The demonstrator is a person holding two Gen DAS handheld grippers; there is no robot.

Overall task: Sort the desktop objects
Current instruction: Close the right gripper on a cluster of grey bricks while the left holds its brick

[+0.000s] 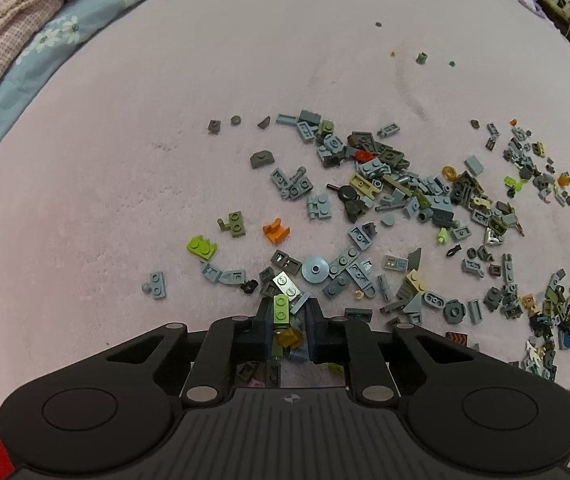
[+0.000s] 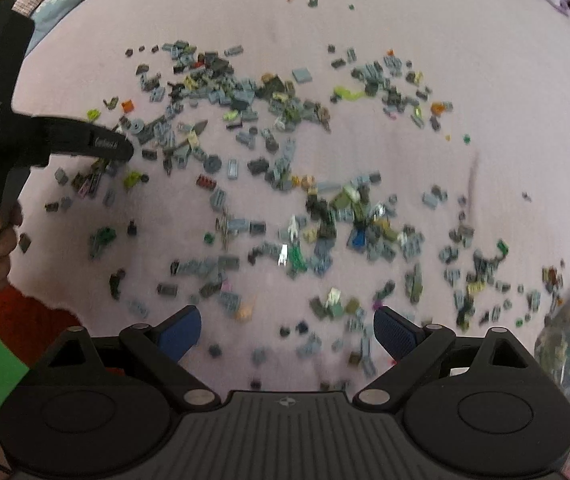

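Risk first: my left gripper (image 1: 288, 322) is pinched narrow on a lime plate (image 1: 281, 309) with loose bricks (image 1: 401, 196) crowding its tips, so neighbours may drag along. Right gripper (image 2: 287, 330) hangs wide over the scatter. Pink bed cover (image 1: 125, 160) lies bare to my left; quilt (image 1: 37, 40) bounds it.

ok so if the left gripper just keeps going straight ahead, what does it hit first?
Probably the shiny silver plate, lying just past the lime green brick pinched between the left gripper fingers, with dark grey pieces around it. Depth is hard to judge through the fisheye.
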